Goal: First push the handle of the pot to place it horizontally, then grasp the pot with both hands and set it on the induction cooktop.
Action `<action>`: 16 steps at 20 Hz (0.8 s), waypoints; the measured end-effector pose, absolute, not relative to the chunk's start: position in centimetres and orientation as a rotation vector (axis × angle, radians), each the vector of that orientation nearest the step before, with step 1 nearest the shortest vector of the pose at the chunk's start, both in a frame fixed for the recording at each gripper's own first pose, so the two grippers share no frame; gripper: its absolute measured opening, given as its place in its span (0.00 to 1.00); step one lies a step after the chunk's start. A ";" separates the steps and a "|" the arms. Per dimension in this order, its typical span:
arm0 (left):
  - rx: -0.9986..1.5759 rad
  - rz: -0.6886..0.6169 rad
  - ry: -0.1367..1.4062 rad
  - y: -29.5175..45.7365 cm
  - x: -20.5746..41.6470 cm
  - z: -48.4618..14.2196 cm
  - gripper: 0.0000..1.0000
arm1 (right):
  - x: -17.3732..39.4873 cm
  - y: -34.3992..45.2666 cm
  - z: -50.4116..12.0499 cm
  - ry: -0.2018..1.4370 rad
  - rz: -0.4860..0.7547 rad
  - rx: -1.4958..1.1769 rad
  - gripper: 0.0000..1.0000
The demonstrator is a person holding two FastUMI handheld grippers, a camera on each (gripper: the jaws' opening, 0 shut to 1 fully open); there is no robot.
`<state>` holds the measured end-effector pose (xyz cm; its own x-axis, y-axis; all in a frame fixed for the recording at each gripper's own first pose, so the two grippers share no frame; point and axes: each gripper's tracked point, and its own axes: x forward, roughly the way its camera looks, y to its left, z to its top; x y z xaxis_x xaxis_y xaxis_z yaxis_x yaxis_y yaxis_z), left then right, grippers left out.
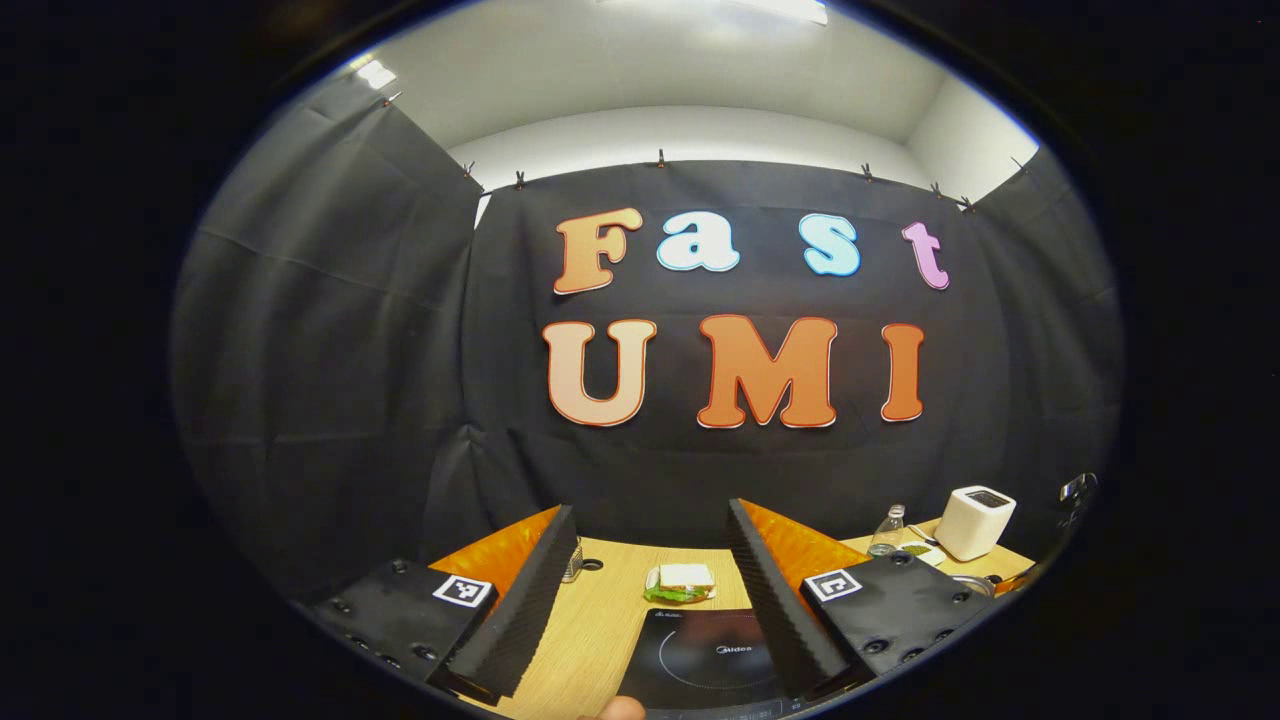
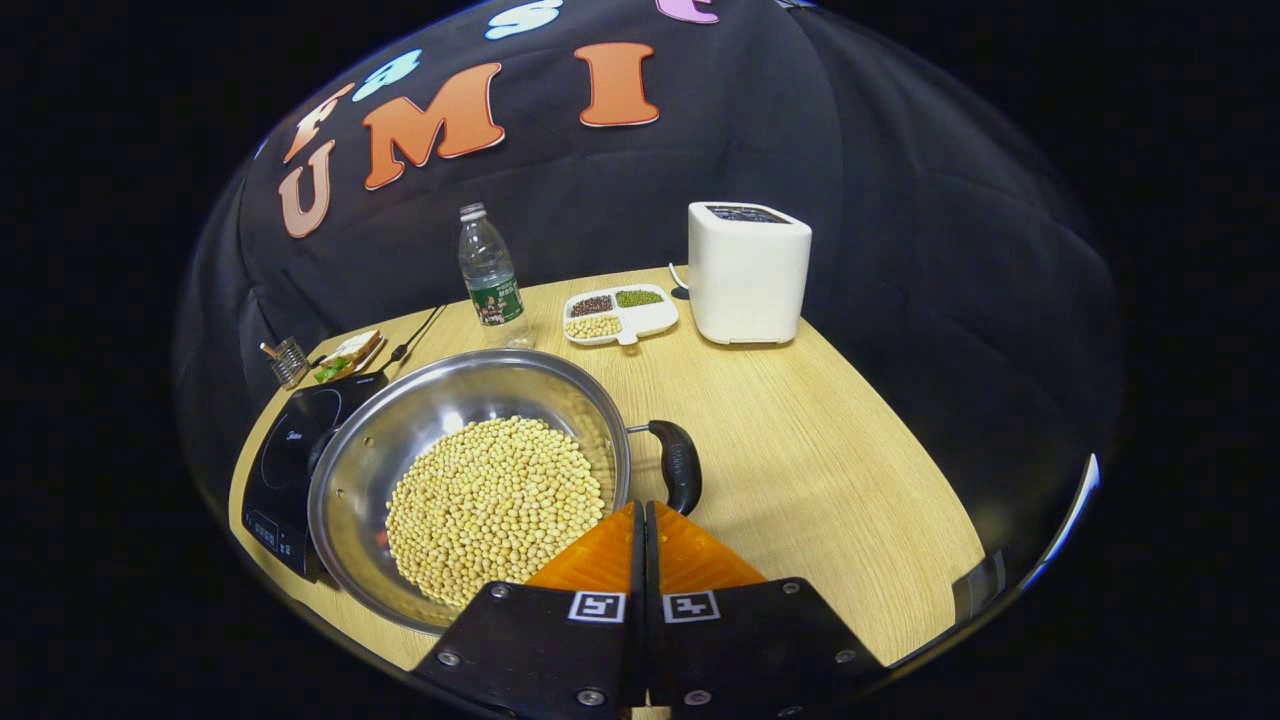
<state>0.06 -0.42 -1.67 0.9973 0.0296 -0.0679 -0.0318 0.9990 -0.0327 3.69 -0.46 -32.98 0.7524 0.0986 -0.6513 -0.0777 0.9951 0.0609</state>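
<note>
The left gripper (image 1: pixel 655 560) is released above the "Midea"-marked cooktop (image 1: pixel 700 660). The right gripper (image 2: pixel 641 515) is clenched, empty, beside the pot (image 2: pixel 470 480) handle (image 2: pixel 680 465).

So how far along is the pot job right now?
Early on. The pot, full of beans, sits on the table beside the induction cooktop, not on it. In hand: the right claw is shut, empty, tips close to the black handle, apparently set for the push. The left claw is open, raised over the cooktop. The two-handed grasp and lift remain.
</note>
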 end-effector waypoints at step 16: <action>-0.047 -0.002 0.126 -4.2 0.8 -5.7 0.98 | 5.8 -1.7 -33.0 0.712 0.072 0.010 0.00</action>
